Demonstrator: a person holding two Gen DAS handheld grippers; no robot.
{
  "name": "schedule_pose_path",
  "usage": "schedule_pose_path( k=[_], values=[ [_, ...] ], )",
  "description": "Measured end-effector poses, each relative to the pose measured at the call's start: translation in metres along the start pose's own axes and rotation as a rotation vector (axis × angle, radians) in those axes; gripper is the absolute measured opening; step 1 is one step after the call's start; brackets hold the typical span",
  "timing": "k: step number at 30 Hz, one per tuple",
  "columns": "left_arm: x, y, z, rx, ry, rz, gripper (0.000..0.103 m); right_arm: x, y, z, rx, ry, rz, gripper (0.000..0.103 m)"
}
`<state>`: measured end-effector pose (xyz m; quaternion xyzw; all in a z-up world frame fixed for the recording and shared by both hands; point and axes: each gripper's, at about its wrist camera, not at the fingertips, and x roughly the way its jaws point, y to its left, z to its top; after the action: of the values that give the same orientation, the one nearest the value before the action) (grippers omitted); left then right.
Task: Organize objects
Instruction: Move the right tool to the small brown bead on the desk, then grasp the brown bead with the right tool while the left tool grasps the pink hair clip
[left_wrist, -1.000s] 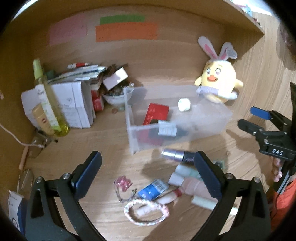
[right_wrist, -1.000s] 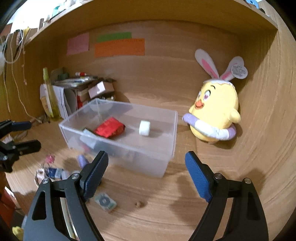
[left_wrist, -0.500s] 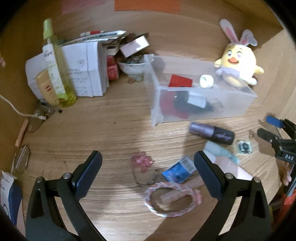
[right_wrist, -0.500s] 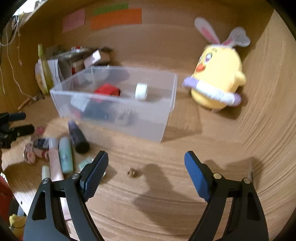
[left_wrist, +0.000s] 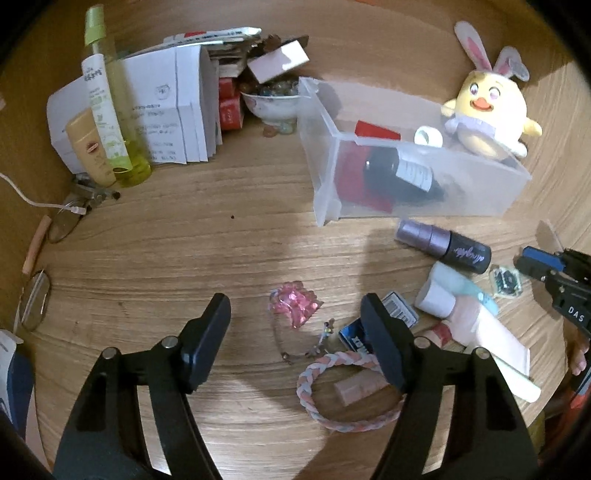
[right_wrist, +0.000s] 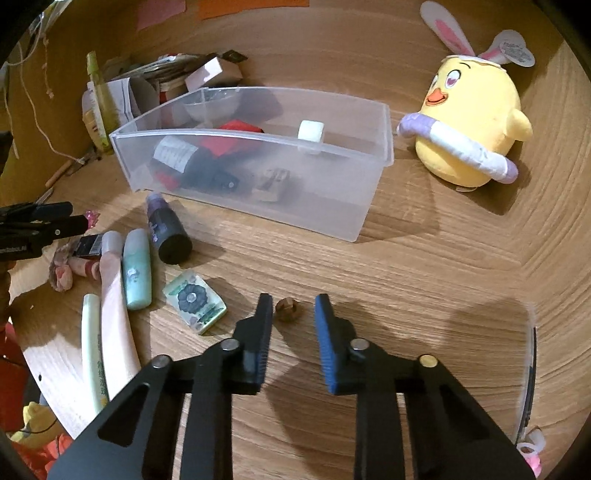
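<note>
Right wrist: right tongs (right_wrist: 291, 308) closing around brown bead (right_wrist: 287, 309); left tongs (left_wrist: 295, 314) closing, empty.

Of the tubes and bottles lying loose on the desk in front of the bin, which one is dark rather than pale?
The purple-capped bottle, lying nearest the clear bin. Its body is black; the mint tube, pink tube and cream tube beside it are all pale.

The plush chick (right_wrist: 469, 125) is yellow with pink-lined ears. The braided band (left_wrist: 343, 391) twists pink, white and blue. The surface (right_wrist: 406, 266) shows wood grain.
</note>
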<state>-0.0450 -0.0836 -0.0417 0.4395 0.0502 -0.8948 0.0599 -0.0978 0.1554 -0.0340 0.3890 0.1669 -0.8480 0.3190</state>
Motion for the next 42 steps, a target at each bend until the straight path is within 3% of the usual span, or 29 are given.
schedule_pose_path(
  k=[5, 8, 10, 14, 18, 26, 42],
  values=[
    [0.006, 0.001, 0.002, -0.009, 0.028, -0.012, 0.072, 0.002, 0.008, 0.0, -0.039, -0.001, -0.017, 0.012],
    [0.007, 0.005, 0.004, -0.032, 0.035, -0.048, 0.057, 0.003, 0.01, 0.0, -0.057, -0.004, -0.026, 0.012],
    [0.008, 0.006, 0.005, -0.038, 0.029, -0.031, 0.046, 0.003, 0.011, 0.0, -0.064, -0.006, -0.028, 0.012],
    [0.009, 0.008, 0.006, -0.043, 0.023, -0.022, 0.041, 0.003, 0.011, -0.001, -0.067, -0.011, -0.025, 0.011],
    [0.008, 0.004, 0.003, -0.004, 0.014, 0.018, 0.027, 0.002, 0.011, -0.001, -0.064, -0.019, -0.027, 0.011],
    [-0.01, 0.006, 0.006, -0.013, -0.049, 0.007, 0.027, -0.008, 0.005, 0.001, -0.014, -0.058, -0.014, 0.011],
    [-0.069, -0.025, 0.044, 0.018, -0.251, -0.07, 0.027, -0.05, 0.011, 0.032, -0.003, -0.214, -0.009, 0.011]
  ],
)
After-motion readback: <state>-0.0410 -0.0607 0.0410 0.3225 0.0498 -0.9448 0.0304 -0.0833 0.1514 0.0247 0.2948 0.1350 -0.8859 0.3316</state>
